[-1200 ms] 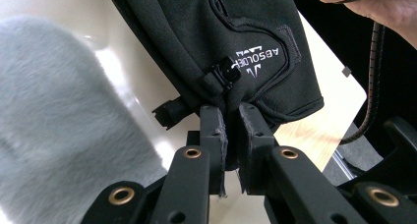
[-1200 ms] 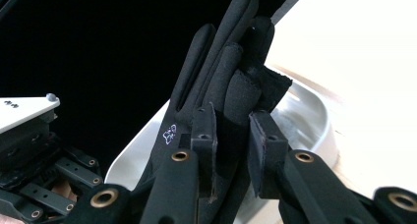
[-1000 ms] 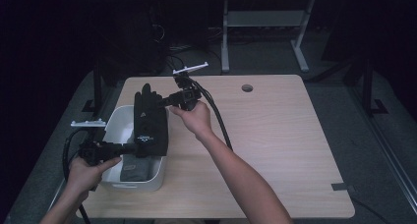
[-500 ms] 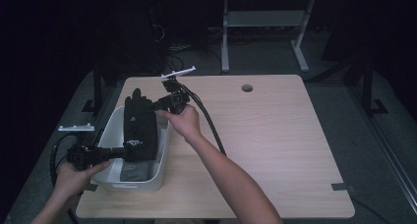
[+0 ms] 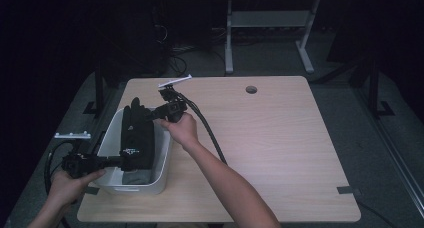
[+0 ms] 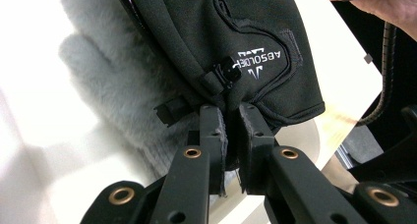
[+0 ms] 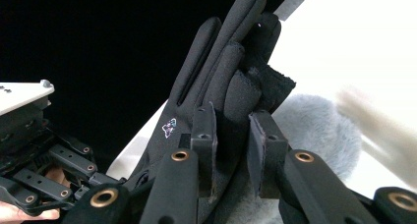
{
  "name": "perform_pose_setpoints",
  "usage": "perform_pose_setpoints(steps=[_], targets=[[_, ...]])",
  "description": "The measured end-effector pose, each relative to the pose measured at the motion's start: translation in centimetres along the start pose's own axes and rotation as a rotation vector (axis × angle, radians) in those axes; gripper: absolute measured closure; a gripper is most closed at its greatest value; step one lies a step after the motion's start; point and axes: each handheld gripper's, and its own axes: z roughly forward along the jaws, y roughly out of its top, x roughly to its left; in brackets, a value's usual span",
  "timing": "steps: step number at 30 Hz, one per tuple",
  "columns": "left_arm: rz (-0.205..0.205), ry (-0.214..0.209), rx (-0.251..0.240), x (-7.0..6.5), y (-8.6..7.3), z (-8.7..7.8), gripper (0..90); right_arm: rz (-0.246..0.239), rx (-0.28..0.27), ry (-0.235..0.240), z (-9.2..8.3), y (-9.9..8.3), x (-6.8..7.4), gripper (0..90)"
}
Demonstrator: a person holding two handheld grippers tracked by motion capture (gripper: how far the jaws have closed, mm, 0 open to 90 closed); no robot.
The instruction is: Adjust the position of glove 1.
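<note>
Both tools have carried the black glove (image 5: 138, 135) leftward and lower into the white bin (image 5: 161, 163)

Dim, mostly dark room. Light wood counter (image 5: 280, 153) with a round cable hole (image 5: 251, 89) near its far edge and a strip of grey tape (image 5: 348, 190) at the near right corner. Grey floor (image 5: 385, 153) around it. Beyond, pale metal frame legs (image 5: 270, 25) and tangled cables (image 5: 175, 60).
</note>
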Motion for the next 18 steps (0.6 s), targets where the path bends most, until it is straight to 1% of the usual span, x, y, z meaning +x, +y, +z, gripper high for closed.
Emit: perform_pose_setpoints(steps=[4,8,13,18], targets=[[-0.003,-0.004,0.017,0.3,-0.4,0.1,82.8,0.009,0.021,0.001,0.7,-0.4,-0.2,75.0],[-0.009,-0.008,0.023,0.5,-0.6,0.0,82.8,0.004,0.033,-0.003,1.0,-0.7,-0.3,75.0],[-0.012,-0.019,0.054,0.8,-1.0,0.1,82.6,0.006,0.049,-0.01,1.5,-1.2,-0.3,74.9],[-0.022,-0.022,0.06,0.9,-1.2,0.2,82.2,0.008,0.06,-0.014,1.8,-1.6,-0.5,74.7]])
